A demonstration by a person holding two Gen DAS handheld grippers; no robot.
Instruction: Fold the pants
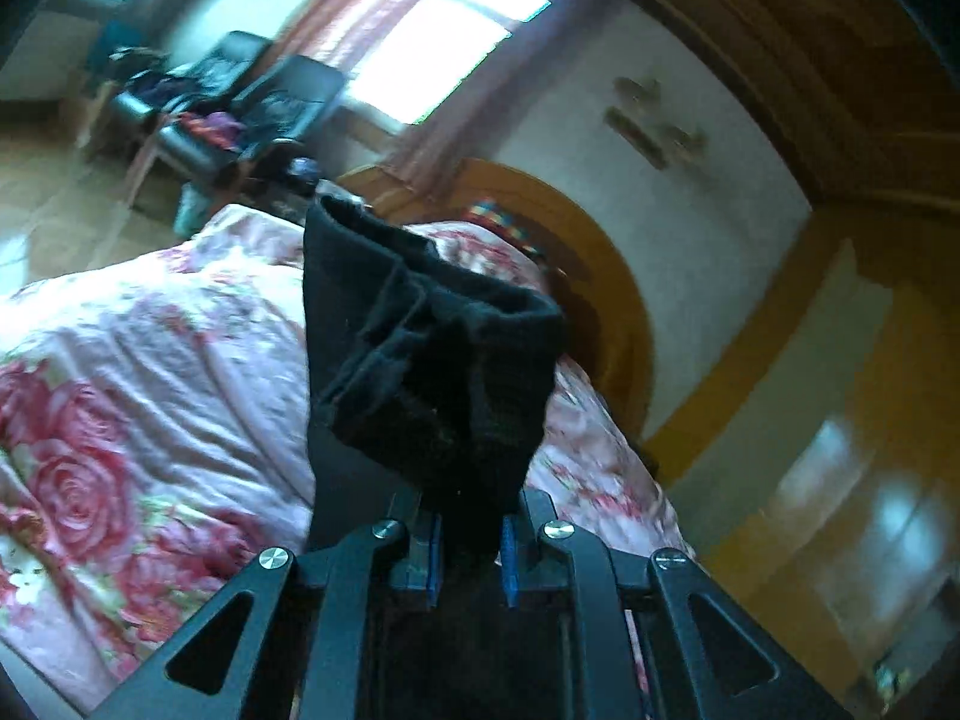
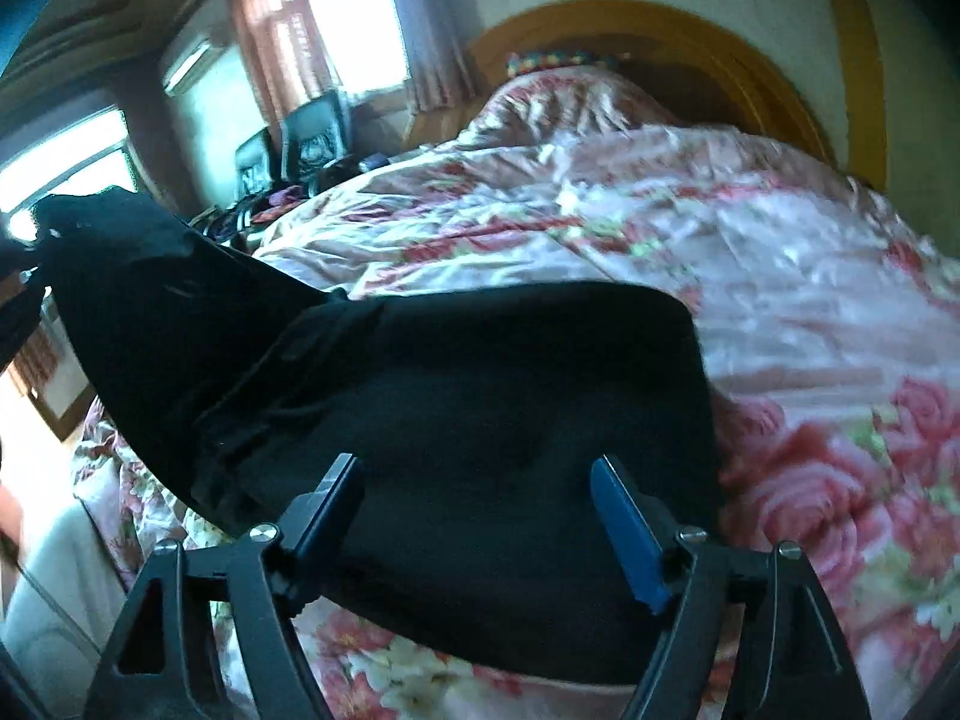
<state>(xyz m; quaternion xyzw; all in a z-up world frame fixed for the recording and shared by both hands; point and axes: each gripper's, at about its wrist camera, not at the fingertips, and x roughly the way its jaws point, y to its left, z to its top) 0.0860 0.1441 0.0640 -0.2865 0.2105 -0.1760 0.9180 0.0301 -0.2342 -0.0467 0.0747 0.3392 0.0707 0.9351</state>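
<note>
Left gripper [image 1: 471, 546] is clamped narrow on a bunched end of the black pants [image 1: 432, 360], and the cloth stands up in a crumpled wad right in front of its blue pads [image 1: 509, 558], lifted clear of the bed. In the right wrist view, the rest of the pants [image 2: 468, 420] lies spread flat on the flowered quilt [image 2: 810, 312], one part rising off to the left edge of the frame. The right gripper [image 2: 480, 516] hangs just over that flat part with its jaws wide apart, fingers [image 2: 624, 528] either side of the cloth; whether the tips touch it I cannot tell. Around them: a rounded wooden headboard [image 2: 708, 42] past the quilt, dark chairs [image 1: 264, 102] piled with clothes beside the bed, bright windows [image 1: 456, 36] with reddish curtains [image 2: 264, 30]. Nothing lies on the pants between the two tools.
</note>
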